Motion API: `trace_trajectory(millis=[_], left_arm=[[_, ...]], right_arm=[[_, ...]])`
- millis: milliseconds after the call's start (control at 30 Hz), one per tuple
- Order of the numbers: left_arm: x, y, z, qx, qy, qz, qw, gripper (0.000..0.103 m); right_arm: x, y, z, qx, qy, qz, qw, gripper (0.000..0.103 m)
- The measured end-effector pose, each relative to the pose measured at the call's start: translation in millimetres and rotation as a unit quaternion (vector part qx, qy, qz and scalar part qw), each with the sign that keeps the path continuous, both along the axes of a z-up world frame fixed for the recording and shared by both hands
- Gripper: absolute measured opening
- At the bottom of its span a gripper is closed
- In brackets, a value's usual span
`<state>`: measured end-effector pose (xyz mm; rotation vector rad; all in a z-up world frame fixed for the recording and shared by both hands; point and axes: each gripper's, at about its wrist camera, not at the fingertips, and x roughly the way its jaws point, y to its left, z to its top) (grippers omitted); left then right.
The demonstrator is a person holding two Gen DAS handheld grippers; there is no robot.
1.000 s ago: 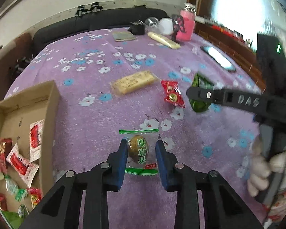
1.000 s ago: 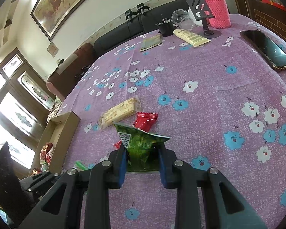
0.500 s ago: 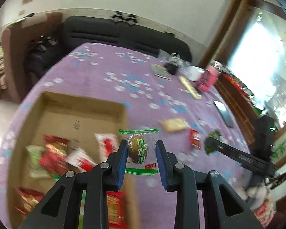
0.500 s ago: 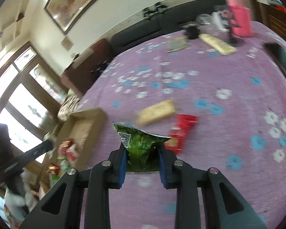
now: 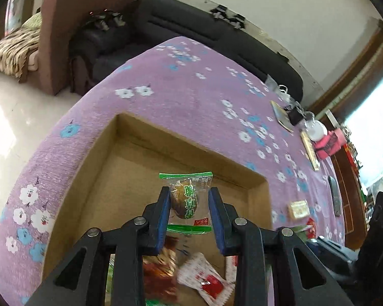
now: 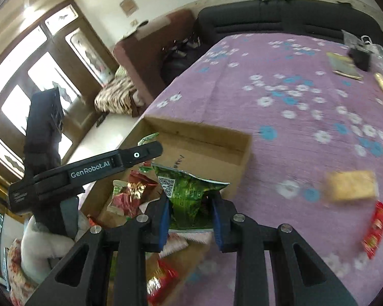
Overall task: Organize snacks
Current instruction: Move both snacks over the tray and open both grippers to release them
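My left gripper (image 5: pixel 189 204) is shut on a clear, green-edged packet with a brown snack (image 5: pixel 185 199), held above the open cardboard box (image 5: pixel 99 178). Several red and white snack packets (image 5: pixel 204 279) lie in the box below it. My right gripper (image 6: pixel 191 207) is shut on a crumpled green snack bag (image 6: pixel 189 193) over the box's near right corner (image 6: pixel 242 153). The left gripper's black body (image 6: pixel 89 170) shows at the left of the right wrist view, over the box. A yellow cracker pack (image 6: pixel 351 186) and a red packet (image 6: pixel 375 229) lie on the purple floral tablecloth (image 6: pixel 293 127).
A white-gloved hand (image 6: pixel 43 244) holds the left tool. At the table's far end stand a pink holder (image 5: pixel 328 144), a dark booklet (image 6: pixel 346 67), a long yellow pack (image 5: pixel 310 150) and a phone (image 5: pixel 334 199). A black sofa (image 5: pixel 191 25) and brown armchair (image 5: pixel 63 38) stand behind.
Both grippers swept left from the middle of the table to above the cardboard box, each still holding its packet. The box now fills the lower part of both views.
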<state>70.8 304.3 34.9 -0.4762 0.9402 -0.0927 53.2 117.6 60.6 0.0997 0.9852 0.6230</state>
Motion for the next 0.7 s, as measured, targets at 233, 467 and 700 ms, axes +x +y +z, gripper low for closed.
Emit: trace_trajectory(millis=[233,467,700], left_arm=[[-0.5,15.6,-3.5,-0.029,0.000,0.018,0.9994,0.051],[-22.1,17.4,19.2,-0.040,-0.032,0.025,0.9984,0.058],[-55.5,-11.7,55.6,-0.045,-0.082,-0.003,0.9956,0.069]], right_arm=[[15.1,27.0,-23.4,-0.019,0.017,-0.001,1.000,0.028],[11.1,9.7,-4.4,0.005,0.001,-0.014,1.000,0.040],[-3.8,-47.3,23.2,0.023,-0.024,-0.045,0.998,0.041]])
